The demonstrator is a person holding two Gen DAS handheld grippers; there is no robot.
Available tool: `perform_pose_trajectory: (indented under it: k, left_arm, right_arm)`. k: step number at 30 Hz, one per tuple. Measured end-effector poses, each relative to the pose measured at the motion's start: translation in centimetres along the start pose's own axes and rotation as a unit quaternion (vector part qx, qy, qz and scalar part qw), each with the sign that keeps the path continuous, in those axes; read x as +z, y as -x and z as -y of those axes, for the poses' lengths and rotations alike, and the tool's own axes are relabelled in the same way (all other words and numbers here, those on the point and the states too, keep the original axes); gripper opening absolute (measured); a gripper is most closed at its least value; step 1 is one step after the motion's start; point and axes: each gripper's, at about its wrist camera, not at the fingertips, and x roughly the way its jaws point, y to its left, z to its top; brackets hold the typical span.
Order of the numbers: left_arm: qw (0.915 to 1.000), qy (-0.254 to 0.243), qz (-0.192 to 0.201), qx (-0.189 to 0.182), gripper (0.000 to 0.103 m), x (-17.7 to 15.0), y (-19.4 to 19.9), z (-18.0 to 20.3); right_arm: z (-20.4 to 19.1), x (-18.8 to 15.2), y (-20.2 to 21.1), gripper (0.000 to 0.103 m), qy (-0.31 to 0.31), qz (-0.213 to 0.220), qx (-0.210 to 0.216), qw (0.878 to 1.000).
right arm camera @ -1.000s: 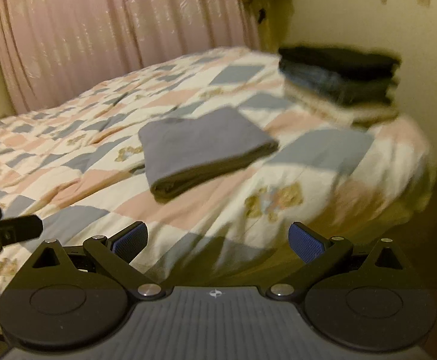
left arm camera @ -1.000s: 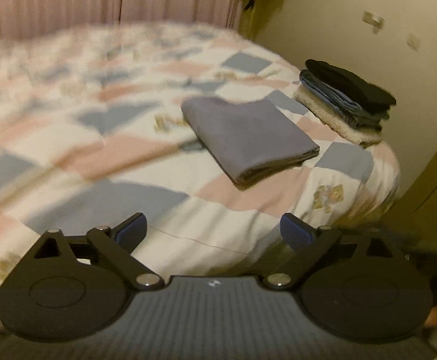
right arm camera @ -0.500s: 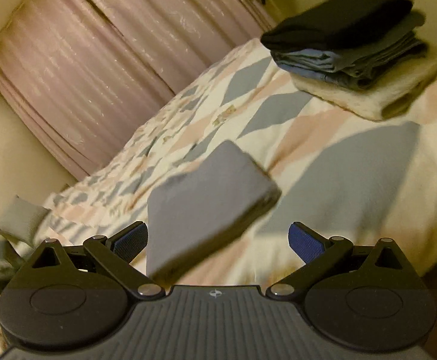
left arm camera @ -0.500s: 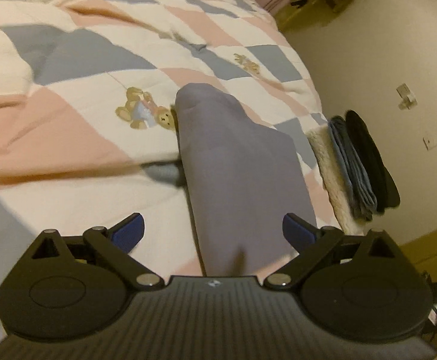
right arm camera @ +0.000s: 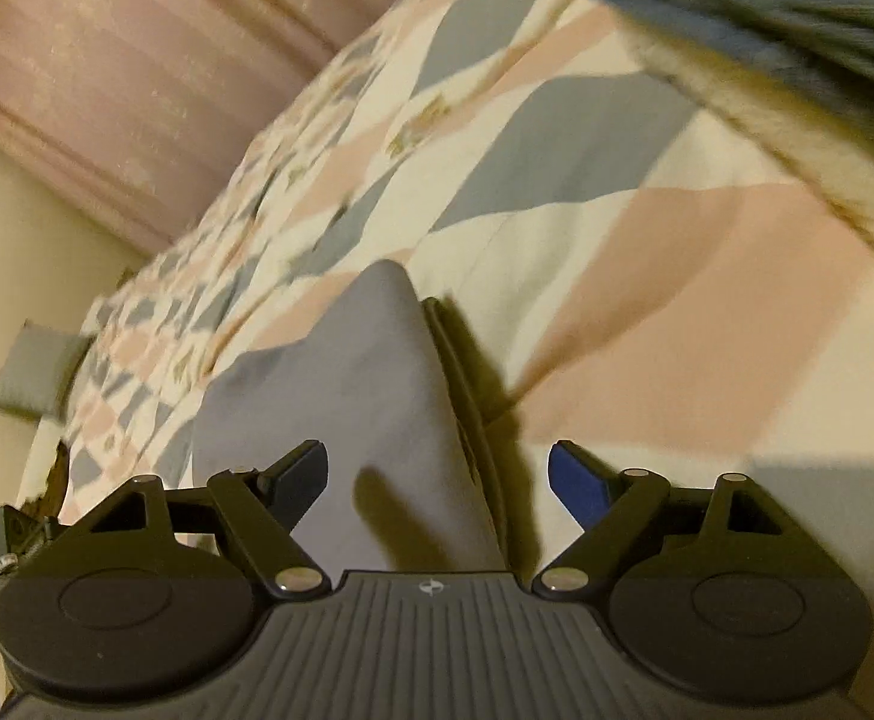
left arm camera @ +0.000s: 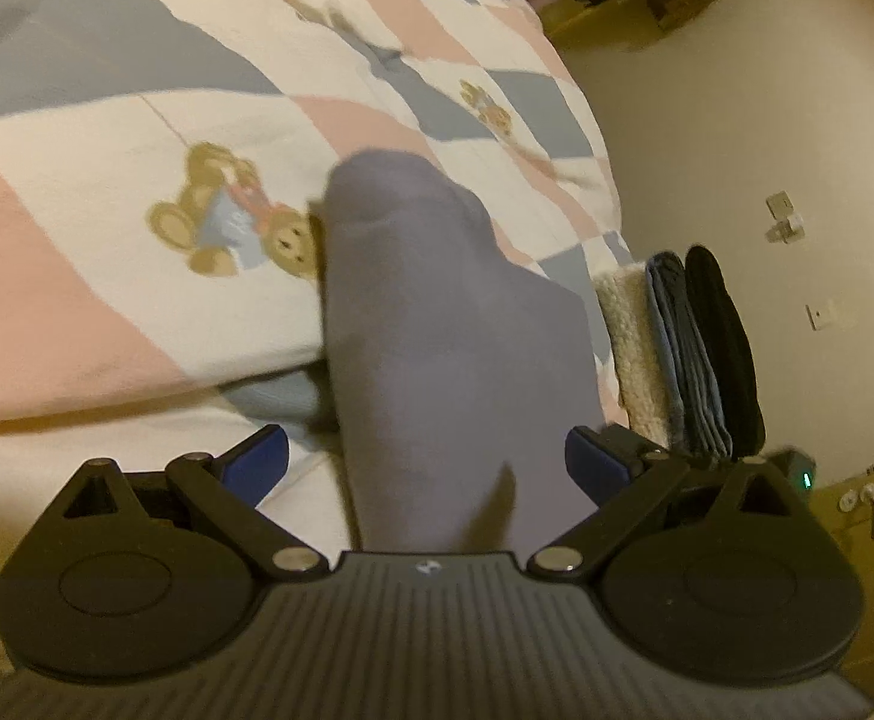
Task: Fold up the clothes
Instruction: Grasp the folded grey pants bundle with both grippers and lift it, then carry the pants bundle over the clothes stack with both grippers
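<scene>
Between both grippers: a folded grey cloth (left arm camera: 455,354) on the bed (left arm camera: 77,276).
Left gripper (left arm camera: 426,463) spread wide; right gripper (right arm camera: 437,480) apart, just been closing, pads clear. No writing legible.

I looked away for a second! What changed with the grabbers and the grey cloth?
Both grippers came in close over the folded grey cloth. It now lies between the open jaws of the left gripper and the right gripper, whose jaws have just been closing. Neither grips it yet. The cloth and the clothes pile stayed put.

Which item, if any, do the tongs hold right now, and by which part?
Nothing is held. Both the left tongs and right tongs stand open around the folded grey garment, not yet pressing it.
</scene>
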Motion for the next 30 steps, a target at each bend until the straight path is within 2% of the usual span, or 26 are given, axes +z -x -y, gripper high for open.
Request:
perform_pose_trajectory:
  k: [4, 5, 6, 8, 10, 12, 14, 16, 20, 23, 25, 28, 30]
  left_arm:
    - [0.9997, -0.009, -0.015, -0.014, 0.091, 0.1, -1.2, -0.3]
    - [0.9995, -0.01, -0.018, -0.023, 0.081, 0.1, -1.5, -0.5]
    - [0.9988, -0.018, -0.026, -0.037, 0.063, 0.2, -1.8, -0.4]
    - [0.9975, -0.042, -0.038, -0.042, 0.052, 0.2, -2.6, -0.2]
    - [0.9964, -0.041, -0.054, -0.052, 0.047, 0.5, -3.2, -0.8]
    - [0.9952, -0.023, -0.071, -0.063, 0.04, 1.1, -3.7, -1.5]
    - [0.9942, -0.011, -0.089, -0.059, 0.035, 1.7, -3.9, -1.6]
    - [0.9932, -0.024, -0.107, -0.038, 0.031, 2.4, -3.9, -0.5]
    - [0.9867, -0.053, -0.153, 0.012, 0.027, 4.8, -3.4, 2.9]
    - [0.9756, -0.103, -0.193, 0.023, 0.027, 7.6, -2.0, 7.0]
    - [0.9639, -0.144, -0.224, 0.015, 0.028, 9.8, -1.2, 10.2]
    - [0.9363, -0.221, -0.273, -0.013, 0.029, 12.9, -1.1, 16.1]
    - [0.9074, -0.281, -0.311, -0.035, 0.031, 14.8, -2.2, 20.7]
  right_arm:
    - [0.0, 1.0, -2.5, 0.088, 0.015, -0.053, 0.008, 0.998]
    - [0.1, 1.2, -3.0, 0.088, 0.017, -0.066, 0.01, 0.998]
    - [0.1, 1.4, -3.7, 0.088, 0.02, -0.079, 0.019, 0.996]
    - [0.2, 1.6, -4.5, 0.088, 0.023, -0.103, 0.05, 0.993]
    - [0.2, 2.0, -5.7, 0.086, 0.034, -0.128, 0.069, 0.989]
    - [0.7, 2.2, -6.5, 0.067, 0.045, -0.147, 0.094, 0.984]
    - [1.5, 2.5, -6.8, 0.056, 0.035, -0.156, 0.115, 0.98]
    - [2.3, 2.4, -6.7, 0.051, 0.015, -0.156, 0.131, 0.979]
    - [1.4, 2.0, -5.6, 0.047, -0.014, -0.145, 0.1, 0.984]
    - [-0.2, 1.5, -3.7, 0.044, -0.054, -0.13, 0.081, 0.987]
    - [-1.4, 1.0, -1.7, 0.044, -0.084, -0.107, 0.073, 0.988]
    - [-3.5, -0.5, 2.9, 0.044, -0.145, -0.044, 0.077, 0.985]
    - [-5.2, -1.4, 6.6, 0.044, -0.187, 0.007, 0.073, 0.98]
